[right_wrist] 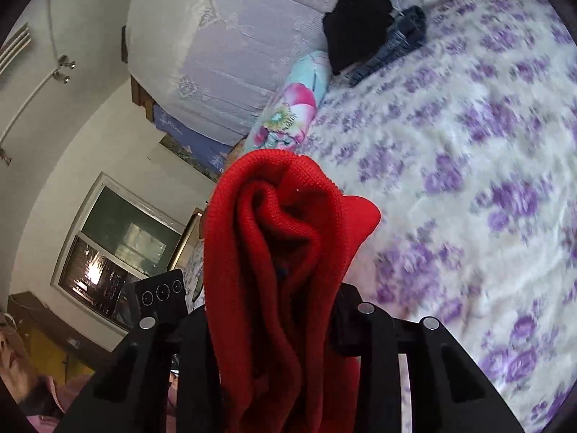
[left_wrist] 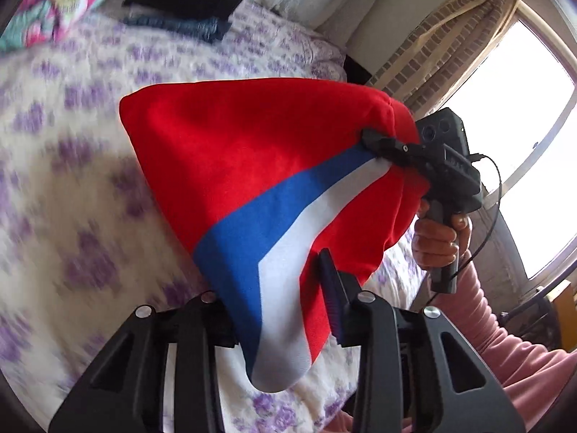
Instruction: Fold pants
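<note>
- The left gripper clamps the red pants at their blue and white stripe; the right gripper pinches a bunched red end
- The pants hang stretched between both, above the flowered bedspread; folded dark clothes lie far back

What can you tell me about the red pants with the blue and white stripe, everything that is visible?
The red knitted pants with a blue and white side stripe look soft and thick. They hang in the air above the bed with the purple-flowered cover, not lying on it. The left gripper is closed on the striped part, and the right gripper pinches a bunched red edge. The cloth stretches between them and sags below. In the right wrist view the red fabric is gathered in deep folds.
</note>
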A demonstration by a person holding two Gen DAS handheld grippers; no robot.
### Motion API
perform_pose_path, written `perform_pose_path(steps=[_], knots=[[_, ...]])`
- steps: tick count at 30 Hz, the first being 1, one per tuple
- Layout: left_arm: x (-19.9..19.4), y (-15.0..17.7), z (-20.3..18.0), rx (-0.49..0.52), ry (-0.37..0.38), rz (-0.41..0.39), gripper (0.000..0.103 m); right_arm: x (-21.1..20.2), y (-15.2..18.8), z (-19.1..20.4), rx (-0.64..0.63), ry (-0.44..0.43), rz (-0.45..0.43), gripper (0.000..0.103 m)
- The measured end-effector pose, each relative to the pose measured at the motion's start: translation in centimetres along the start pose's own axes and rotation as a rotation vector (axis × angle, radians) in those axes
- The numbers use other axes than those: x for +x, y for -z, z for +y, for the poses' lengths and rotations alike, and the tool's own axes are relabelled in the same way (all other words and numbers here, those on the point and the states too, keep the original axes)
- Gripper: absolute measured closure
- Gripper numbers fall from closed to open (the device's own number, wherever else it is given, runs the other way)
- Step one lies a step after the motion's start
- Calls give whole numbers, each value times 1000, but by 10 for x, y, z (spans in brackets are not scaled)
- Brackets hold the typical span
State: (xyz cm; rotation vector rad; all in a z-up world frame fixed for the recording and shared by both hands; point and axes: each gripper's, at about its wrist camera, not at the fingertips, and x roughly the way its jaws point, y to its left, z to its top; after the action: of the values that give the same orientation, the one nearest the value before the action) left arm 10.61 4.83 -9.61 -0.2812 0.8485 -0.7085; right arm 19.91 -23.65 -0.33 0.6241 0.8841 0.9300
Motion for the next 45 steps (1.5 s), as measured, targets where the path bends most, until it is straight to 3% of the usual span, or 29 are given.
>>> perform_pose_path(steps=[7, 10, 13, 16, 17, 18, 19, 20, 22, 24, 27, 29, 31, 33, 34, 37, 38, 40, 44, 45], knots=[[-36, -107, 27, 135, -115, -122, 69, 58, -124, 19, -71, -47, -33, 68], [-20, -147, 60, 130, -160, -115, 68, 100, -169, -7, -74, -19, -19, 68], [13, -171, 105, 107, -194, -78, 67, 143, -188, -61, -6, 8, 9, 68], [64, -173, 163, 41, -268, -11, 60, 184, -182, -132, 68, 135, 55, 66], [80, -169, 181, 4, -291, 35, 49, 190, -178, -148, 99, 134, 58, 71], [81, -168, 195, -74, -218, 48, 47, 185, -180, -147, 97, 84, 34, 69], [74, -171, 198, -99, -191, 42, 45, 178, -182, -142, 105, 67, 26, 56], [67, -172, 196, -86, -208, 35, 35, 173, -182, -138, 97, 95, 22, 42], [56, -165, 195, -46, -317, 8, 25, 163, -177, -127, 41, 188, 33, 41], [44, -164, 199, -80, -348, 2, 25, 148, -170, -115, -14, 307, 34, 41], [14, -176, 191, -99, -420, -123, 25, 124, -158, -78, -154, 461, -83, 39], [8, -184, 174, -50, -483, -200, 19, 123, -156, -43, -266, 478, -196, 37], [19, -191, 156, -5, -520, -203, 17, 131, -158, -16, -340, 472, -265, 33], [39, -195, 145, 37, -522, -163, 17, 146, -161, -12, -357, 444, -247, 32], [51, -195, 143, 56, -534, -137, 17, 159, -163, -21, -331, 428, -197, 32], [91, -184, 157, 45, -583, -27, 13, 191, -164, -59, -232, 533, -83, 33], [92, -178, 163, 15, -569, -45, 5, 192, -158, -66, -242, 531, -99, 33], [85, -181, 166, -30, -556, -39, 4, 180, -157, -56, -225, 501, -142, 33], [58, -180, 148, -12, -652, -81, 5, 153, -141, -16, -193, 495, -206, 11], [49, -175, 142, -11, -668, -93, 5, 148, -133, -6, -204, 511, -212, 10]])
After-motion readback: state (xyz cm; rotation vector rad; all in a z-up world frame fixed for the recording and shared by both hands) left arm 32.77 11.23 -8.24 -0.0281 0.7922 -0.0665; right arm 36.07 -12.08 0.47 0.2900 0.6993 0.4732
